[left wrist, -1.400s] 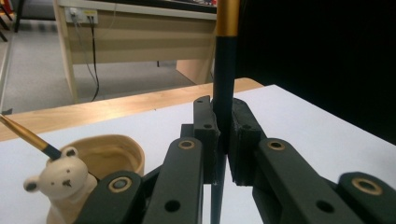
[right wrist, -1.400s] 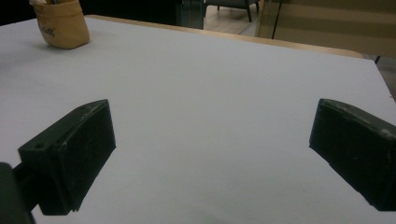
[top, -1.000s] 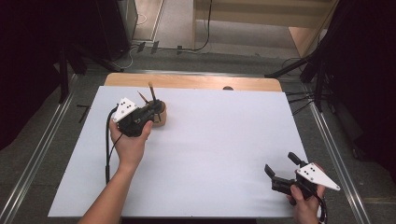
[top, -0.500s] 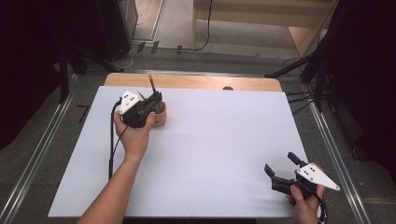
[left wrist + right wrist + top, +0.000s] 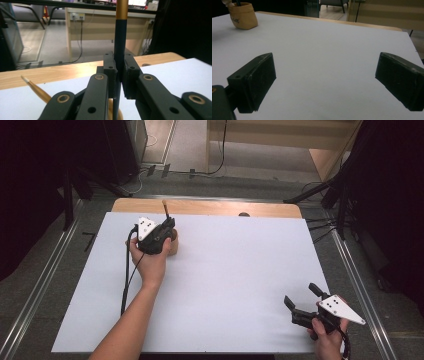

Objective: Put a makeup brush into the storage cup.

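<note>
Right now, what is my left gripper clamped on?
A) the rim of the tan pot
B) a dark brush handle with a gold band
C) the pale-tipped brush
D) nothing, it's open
B: in the left gripper view, the left gripper is shut on the upright dark brush handle.

A small tan fabric pot (image 5: pixel 172 245) sat on the white sheet-covered table (image 5: pixel 240 285), far-left part. The left gripper (image 5: pixel 162 231) hung right over it, with a dark pen with a gold band (image 5: pixel 120 45) upright between its jaws. A wooden white-tipped brush (image 5: pixel 35 88) leaned left in the pot. The right gripper (image 5: pixel 305 302) was well apart, near-right corner.
</note>
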Motion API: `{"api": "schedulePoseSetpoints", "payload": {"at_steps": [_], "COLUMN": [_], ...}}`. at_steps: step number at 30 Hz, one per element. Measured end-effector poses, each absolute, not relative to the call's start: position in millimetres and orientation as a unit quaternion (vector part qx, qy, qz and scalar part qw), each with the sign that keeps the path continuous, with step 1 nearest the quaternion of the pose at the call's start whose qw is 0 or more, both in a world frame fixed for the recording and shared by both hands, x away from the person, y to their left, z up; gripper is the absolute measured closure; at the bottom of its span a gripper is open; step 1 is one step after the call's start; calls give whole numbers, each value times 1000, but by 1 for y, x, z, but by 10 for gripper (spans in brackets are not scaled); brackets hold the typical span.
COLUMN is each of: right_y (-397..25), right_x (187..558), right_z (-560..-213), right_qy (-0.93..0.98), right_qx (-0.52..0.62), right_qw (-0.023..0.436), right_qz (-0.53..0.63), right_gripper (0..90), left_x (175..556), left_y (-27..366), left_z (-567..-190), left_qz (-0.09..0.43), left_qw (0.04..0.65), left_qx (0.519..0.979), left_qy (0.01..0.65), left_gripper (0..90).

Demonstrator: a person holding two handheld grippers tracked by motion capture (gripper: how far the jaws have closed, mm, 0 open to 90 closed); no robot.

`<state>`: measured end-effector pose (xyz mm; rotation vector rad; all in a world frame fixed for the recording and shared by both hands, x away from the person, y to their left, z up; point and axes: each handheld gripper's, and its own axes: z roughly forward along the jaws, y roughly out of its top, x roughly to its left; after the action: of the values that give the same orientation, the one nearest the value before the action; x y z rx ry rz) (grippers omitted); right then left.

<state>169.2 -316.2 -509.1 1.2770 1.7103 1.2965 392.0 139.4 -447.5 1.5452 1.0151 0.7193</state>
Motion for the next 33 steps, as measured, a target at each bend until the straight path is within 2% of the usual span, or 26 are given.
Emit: {"api": "schedulePoseSetpoints", "payload": {"at_steps": [28,33], "right_y": [-316,-315], "right_x": [169,170], "right_z": [-510,-510], "right_qy": [652,652], "right_qx": [484,485], "right_qw": [318,317], "right_qz": [490,490], "right_gripper": [42,43], "left_x": [390,389], "left_y": [126,128], "left_z": [-479,-481], "left_qz": [316,312], "left_qw": [488,489], "left_qx": [673,673], "left_qy": [457,459], "left_gripper": [837,805]}}
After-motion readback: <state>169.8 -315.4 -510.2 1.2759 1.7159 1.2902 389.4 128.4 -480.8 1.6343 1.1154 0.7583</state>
